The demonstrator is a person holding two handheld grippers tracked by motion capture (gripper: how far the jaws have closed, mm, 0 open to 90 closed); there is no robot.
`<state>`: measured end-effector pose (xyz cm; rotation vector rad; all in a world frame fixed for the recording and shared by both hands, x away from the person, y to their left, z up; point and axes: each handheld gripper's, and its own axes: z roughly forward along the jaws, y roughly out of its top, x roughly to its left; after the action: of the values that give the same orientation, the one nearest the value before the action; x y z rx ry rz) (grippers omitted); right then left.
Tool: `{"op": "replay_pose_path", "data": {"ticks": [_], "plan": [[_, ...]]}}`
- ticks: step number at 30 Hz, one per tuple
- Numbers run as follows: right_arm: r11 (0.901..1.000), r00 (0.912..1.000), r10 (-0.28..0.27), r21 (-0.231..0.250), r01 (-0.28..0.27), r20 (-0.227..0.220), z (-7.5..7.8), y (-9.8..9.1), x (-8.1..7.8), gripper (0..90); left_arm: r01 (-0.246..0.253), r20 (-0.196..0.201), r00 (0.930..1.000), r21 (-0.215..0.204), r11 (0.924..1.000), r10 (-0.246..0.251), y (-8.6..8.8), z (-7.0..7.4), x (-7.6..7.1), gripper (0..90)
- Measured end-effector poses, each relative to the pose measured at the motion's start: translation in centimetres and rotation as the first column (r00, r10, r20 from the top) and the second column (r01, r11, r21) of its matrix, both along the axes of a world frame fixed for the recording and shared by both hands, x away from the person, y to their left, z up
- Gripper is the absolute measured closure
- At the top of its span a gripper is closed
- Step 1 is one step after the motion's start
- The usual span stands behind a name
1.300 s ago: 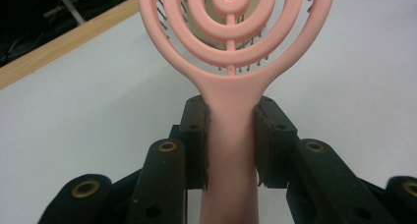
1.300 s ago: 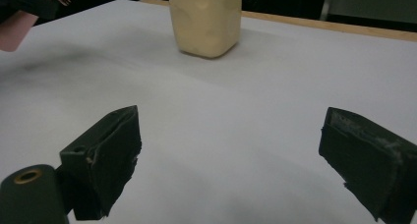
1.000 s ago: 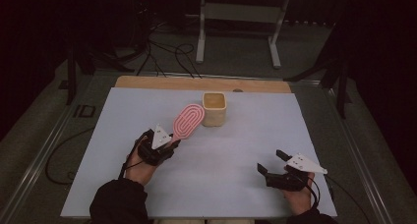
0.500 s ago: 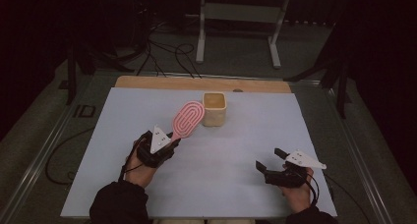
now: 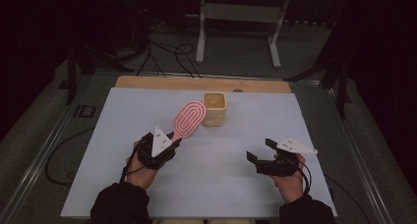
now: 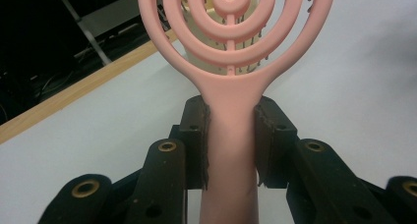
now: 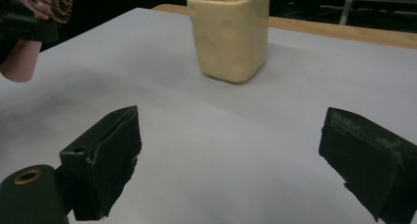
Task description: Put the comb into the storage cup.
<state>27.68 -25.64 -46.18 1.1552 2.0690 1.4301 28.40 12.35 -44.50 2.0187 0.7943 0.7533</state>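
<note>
We see a pink, smooth matt plastic hairbrush point(image 6: 231, 111), a cream, faintly dimpled satin ceramic cup point(image 7: 230, 32), a matt pale grey tabletop point(image 5: 236, 184) and its bare wooden edge strip point(image 5: 147, 81).

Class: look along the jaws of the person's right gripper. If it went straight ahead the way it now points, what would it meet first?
Most likely the cream cup. The right gripper has open, empty jaws, and bare white table lies between them and the cup. Depth is unclear, so it might pass just beside it.
</note>
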Motion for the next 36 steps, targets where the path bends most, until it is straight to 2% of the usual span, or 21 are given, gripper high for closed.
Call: {"op": "replay_pose_path", "data": {"ticks": [9, 23, 32, 36], "plan": [[0.9999, 0.9999, 0.009, 0.014, -0.009, -0.011, 1.4, 1.7, 1.3, 7.9, -0.005, 0.006, 1.0, -0.004, 1.0, 0.005, 0.0, -0.1, 0.0, 70.2], [0.9961, 0.9962, 0.086, 0.023, -0.085, -0.017, 3.0, 5.2, 2.6, 7.4, 0.002, 0.025, 0.9997, -0.005, 1.0, -0.002, -0.5, 0.0, -0.3, 70.3], [0.9893, 0.9908, 0.133, 0.063, -0.132, -0.024, 4.1, 6.7, 3.5, 7.4, 0.005, 0.026, 0.9997, 0.0, 1.0, -0.005, -0.7, -0.1, -0.3, 70.3], [0.9825, 0.9856, 0.167, 0.089, -0.164, -0.027, 4.3, 7.4, 3.9, 7.4, 0.007, 0.031, 0.9995, 0.001, 1.0, -0.007, -0.9, -0.2, -0.3, 70.2]]}}
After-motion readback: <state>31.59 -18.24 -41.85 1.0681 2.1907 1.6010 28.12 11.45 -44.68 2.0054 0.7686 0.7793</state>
